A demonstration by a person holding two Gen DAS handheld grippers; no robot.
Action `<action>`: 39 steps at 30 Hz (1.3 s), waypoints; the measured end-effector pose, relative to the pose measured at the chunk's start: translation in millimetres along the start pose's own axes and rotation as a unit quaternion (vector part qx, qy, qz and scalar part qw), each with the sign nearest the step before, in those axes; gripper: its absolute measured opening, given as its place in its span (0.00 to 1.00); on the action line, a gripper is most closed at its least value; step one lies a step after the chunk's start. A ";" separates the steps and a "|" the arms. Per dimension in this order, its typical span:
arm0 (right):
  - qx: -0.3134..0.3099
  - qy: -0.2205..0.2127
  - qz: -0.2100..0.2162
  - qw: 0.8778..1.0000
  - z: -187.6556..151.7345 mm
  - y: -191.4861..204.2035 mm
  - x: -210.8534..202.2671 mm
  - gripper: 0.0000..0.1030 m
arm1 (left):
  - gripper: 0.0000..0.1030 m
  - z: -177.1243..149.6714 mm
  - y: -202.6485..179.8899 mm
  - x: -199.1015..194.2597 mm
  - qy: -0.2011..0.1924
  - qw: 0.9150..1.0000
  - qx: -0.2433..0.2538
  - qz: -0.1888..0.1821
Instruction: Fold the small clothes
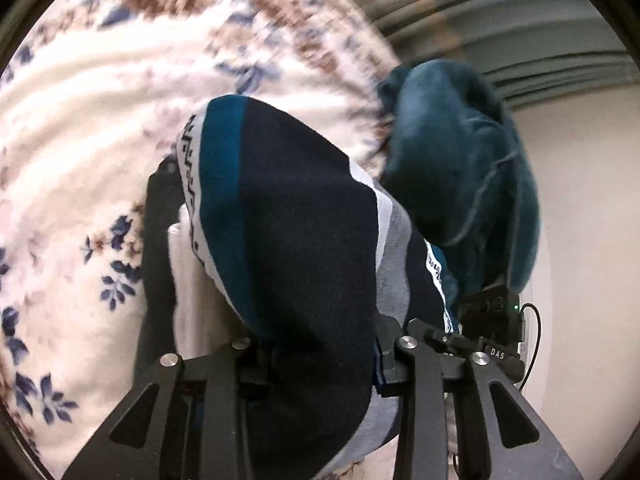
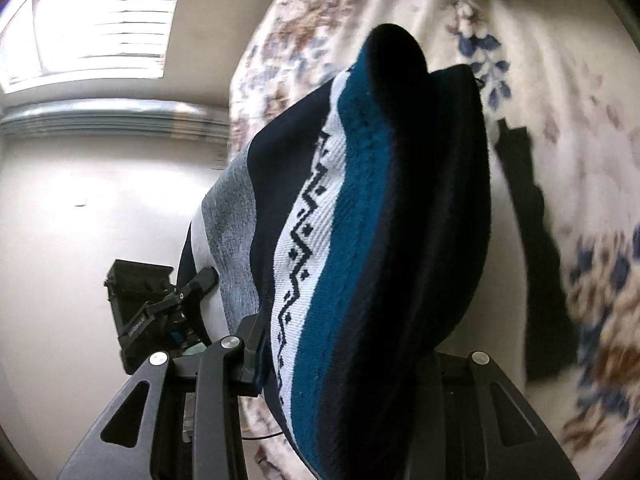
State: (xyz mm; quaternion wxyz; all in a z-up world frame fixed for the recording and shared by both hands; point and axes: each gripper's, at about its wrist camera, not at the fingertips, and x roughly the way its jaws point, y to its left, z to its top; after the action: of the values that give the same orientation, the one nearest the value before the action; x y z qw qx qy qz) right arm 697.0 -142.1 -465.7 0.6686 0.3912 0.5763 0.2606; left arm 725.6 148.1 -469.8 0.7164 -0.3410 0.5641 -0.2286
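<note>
A knit garment (image 1: 296,248) striped in navy, teal, grey and white with a zigzag band hangs bunched above the bed. My left gripper (image 1: 280,320) is shut on it, and the cloth covers most of the jaws. In the right wrist view the same garment (image 2: 360,208) fills the middle, with my right gripper (image 2: 348,344) shut on it. The right gripper (image 1: 444,336) appears close at the lower right of the left wrist view. The left gripper (image 2: 196,284) shows at the lower left of the right wrist view, on the garment's grey edge.
The bed's floral blanket (image 1: 80,128) lies below both hands. A teal fleece item (image 1: 460,168) sits at the bed's edge. A blurred dark shape (image 2: 532,240) lies on the blanket beside the garment. Pale floor (image 2: 80,200), a radiator (image 2: 112,120) and a window (image 2: 104,20) lie beyond.
</note>
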 end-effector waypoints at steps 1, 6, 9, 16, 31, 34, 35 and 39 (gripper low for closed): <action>0.005 0.007 -0.013 1.000 6.8 -5.8 6.8 0.41 | 0.32 0.6 7.6 1.1 0.008 1.000 -0.013 -0.011; 0.051 0.013 -0.028 0.998 6.2 -16.4 -1.8 0.58 | 0.50 -30.6 18.9 -38.7 -0.026 0.999 -0.033 -0.031; 0.064 -0.031 -0.046 0.996 -8.7 -26.1 -24.4 0.63 | 0.64 -55.6 25.9 -65.5 -0.062 0.997 -0.048 0.003; 0.032 -0.053 -0.185 0.981 -67.1 -41.7 -64.0 0.64 | 0.72 -113.0 -11.2 -76.7 -0.114 0.953 0.032 0.278; -0.120 -0.187 -0.498 0.838 -182.1 84.4 -142.5 0.99 | 0.98 -177.6 -129.8 -100.5 -0.137 0.893 0.121 0.411; -0.132 -0.201 -0.494 0.835 -207.2 123.3 -172.2 0.99 | 0.98 -197.4 -162.3 -123.9 -0.146 0.889 0.133 0.413; -0.136 -0.203 -0.491 0.836 -214.7 133.6 -180.9 0.99 | 0.98 -203.6 -170.7 -129.9 -0.148 0.889 0.136 0.411; -0.153 -0.229 -0.483 0.831 -254.9 191.6 -225.6 0.99 | 0.98 -237.4 -216.5 -167.5 -0.162 0.889 0.154 0.401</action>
State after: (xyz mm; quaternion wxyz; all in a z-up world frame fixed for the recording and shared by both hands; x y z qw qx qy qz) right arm 423.0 -158.7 -187.7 0.8732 0.0044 0.4753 -0.1079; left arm 465.7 69.1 -230.1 0.8719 -0.0034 0.4869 0.0520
